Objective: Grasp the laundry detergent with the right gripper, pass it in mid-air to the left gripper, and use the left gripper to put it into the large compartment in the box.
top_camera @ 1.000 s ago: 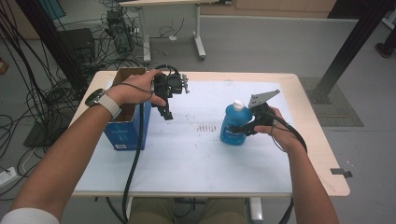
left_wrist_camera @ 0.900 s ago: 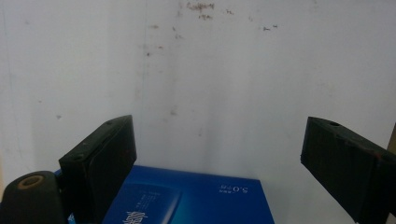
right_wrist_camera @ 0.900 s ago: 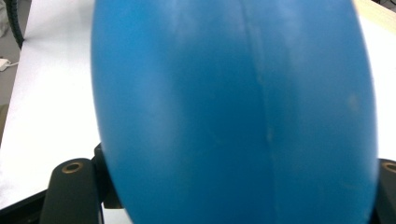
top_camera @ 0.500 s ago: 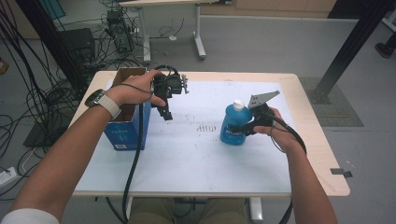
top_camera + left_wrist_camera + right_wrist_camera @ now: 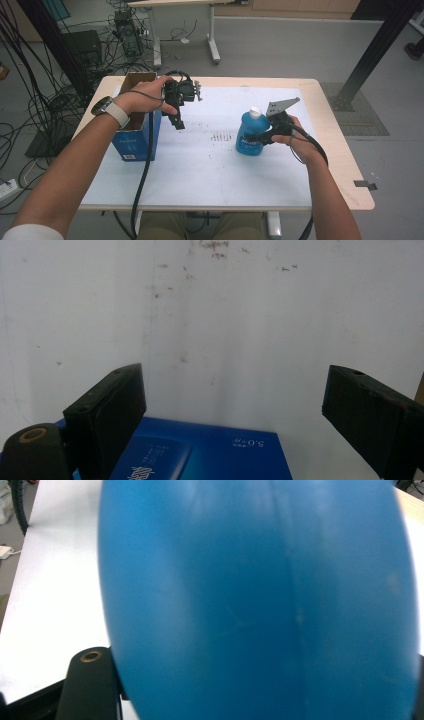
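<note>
A blue bottle (image 5: 251, 133) with a white cap stands upright right of the table's middle. My right gripper (image 5: 260, 137) is shut on the blue bottle's body, which looms close and blue (image 5: 260, 600) in the right gripper view. My left gripper (image 5: 177, 121) hangs open over the white table top, just right of an open blue carton (image 5: 131, 142). In the left gripper view its two black fingers (image 5: 107, 415) stand wide apart with nothing between them, and the carton's blue side (image 5: 200, 455) lies below.
The white mat (image 5: 210, 165) covers most of the wooden table (image 5: 345, 165), with small dark specks near its middle. Cables trail from both grippers over the front edge. Beyond the table, cables and a desk leg (image 5: 212, 35) sit on the floor.
</note>
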`<action>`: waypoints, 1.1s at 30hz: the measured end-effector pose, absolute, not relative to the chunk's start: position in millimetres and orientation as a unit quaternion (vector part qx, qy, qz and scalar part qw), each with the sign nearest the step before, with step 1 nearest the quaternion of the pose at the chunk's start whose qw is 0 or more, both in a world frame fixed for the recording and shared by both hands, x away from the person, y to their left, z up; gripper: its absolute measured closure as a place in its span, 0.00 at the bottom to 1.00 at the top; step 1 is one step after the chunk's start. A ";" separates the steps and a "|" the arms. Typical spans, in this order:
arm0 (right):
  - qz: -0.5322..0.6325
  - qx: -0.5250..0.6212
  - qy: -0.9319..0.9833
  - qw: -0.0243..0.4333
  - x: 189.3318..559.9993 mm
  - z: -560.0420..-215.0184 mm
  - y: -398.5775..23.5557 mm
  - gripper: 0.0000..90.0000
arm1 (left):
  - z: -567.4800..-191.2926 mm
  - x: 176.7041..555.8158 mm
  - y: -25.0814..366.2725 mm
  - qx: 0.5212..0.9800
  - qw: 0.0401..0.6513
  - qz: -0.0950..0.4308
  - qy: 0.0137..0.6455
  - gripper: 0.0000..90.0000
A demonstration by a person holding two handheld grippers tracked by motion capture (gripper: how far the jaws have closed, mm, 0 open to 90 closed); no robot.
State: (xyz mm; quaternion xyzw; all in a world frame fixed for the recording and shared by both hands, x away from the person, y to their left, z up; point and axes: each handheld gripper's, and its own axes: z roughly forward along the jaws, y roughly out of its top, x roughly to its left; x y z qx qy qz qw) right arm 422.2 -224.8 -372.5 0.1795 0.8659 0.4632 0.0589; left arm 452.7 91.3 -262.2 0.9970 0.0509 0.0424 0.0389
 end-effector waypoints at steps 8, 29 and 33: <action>0.464 0.178 0.865 0.060 422.4 -372.7 -224.0 0.36 | -263.2 452.6 92.2 0.997 0.037 0.043 0.050 0.12; 0.472 0.179 0.861 0.059 423.0 -376.4 -223.0 0.38 | -265.6 453.0 92.7 0.997 0.036 0.040 0.052 0.12; 0.473 0.178 0.861 0.059 423.0 -377.4 -223.2 0.39 | -265.7 452.9 92.7 0.997 0.038 0.040 0.053 0.12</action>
